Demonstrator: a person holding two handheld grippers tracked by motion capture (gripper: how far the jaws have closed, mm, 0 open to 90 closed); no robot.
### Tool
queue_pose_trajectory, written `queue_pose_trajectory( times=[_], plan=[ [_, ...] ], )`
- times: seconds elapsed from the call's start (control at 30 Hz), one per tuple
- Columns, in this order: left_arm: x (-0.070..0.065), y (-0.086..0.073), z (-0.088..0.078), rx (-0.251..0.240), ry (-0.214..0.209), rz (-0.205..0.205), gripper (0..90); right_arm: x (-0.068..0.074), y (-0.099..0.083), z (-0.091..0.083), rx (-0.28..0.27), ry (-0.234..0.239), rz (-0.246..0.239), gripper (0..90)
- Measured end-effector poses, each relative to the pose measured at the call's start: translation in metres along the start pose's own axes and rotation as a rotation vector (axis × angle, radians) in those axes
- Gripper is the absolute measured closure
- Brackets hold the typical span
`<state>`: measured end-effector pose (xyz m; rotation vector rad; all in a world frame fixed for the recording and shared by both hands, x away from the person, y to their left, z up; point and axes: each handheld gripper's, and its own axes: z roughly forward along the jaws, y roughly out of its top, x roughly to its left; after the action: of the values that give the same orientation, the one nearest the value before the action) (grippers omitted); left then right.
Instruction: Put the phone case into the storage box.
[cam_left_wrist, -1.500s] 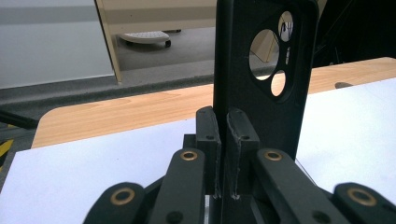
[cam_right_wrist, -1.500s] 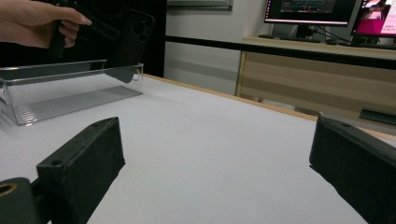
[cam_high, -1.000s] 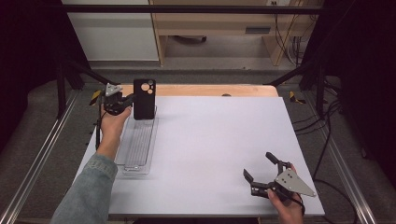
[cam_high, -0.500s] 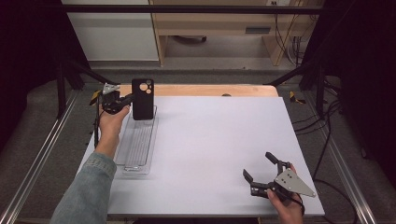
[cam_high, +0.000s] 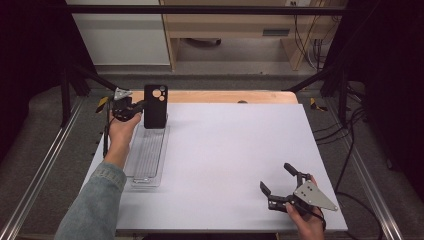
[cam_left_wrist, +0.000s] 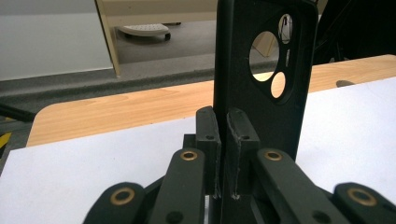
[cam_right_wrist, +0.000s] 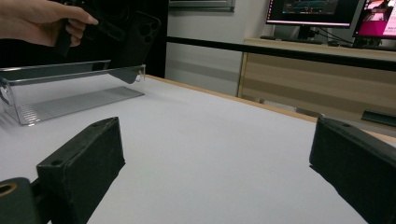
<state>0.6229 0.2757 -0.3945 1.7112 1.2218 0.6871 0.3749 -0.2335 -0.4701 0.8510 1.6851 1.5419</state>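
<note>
Phone case (cam_left_wrist: 261, 79) pinched upright between left tongs (cam_left_wrist: 223, 140), seemingly above tray (cam_high: 145, 172).

Black phone case (cam_high: 155, 106), clear tray (cam_high: 146, 156), white table (cam_high: 230, 150)

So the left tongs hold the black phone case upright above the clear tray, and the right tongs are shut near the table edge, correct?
Not quite: the right tongs are open, jaws wide apart in the right gripper view. The left tongs do hold the black phone case upright over the clear tray.
</note>
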Motion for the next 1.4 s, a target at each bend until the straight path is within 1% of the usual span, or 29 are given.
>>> queue_pose_trajectory(
  times=[0.07,0.13,0.33,0.47,0.63,0.93,1.1,1.4],
  plan=[
    [-0.003,0.001,0.000,0.015,0.010,0.023,84.6,0.000,0.000,0.000,0.001,-0.001,0.000,3.5],
    [-0.004,0.001,0.001,0.020,0.016,0.031,84.6,0.000,0.000,0.000,-0.001,0.000,0.001,3.5],
    [-0.003,0.000,0.005,0.028,0.024,0.028,84.6,-0.001,0.000,0.000,0.000,-0.001,0.001,3.5],
    [-0.002,-0.001,0.006,0.032,0.023,0.017,84.5,-0.001,0.000,0.000,-0.001,-0.001,0.001,3.5],
    [-0.002,0.000,0.007,0.037,0.025,0.020,84.5,-0.001,0.000,0.000,-0.002,0.000,0.001,3.5],
    [0.001,-0.001,0.009,0.043,0.029,0.005,84.5,-0.001,0.000,0.000,-0.001,-0.001,0.003,3.5],
    [0.001,-0.001,0.010,0.049,0.032,0.007,84.5,0.000,0.000,0.000,-0.003,-0.001,0.002,3.5],
    [0.002,-0.002,0.013,0.056,0.041,-0.001,84.3,-0.001,0.000,0.000,-0.002,0.001,0.005,3.5]
  ],
)
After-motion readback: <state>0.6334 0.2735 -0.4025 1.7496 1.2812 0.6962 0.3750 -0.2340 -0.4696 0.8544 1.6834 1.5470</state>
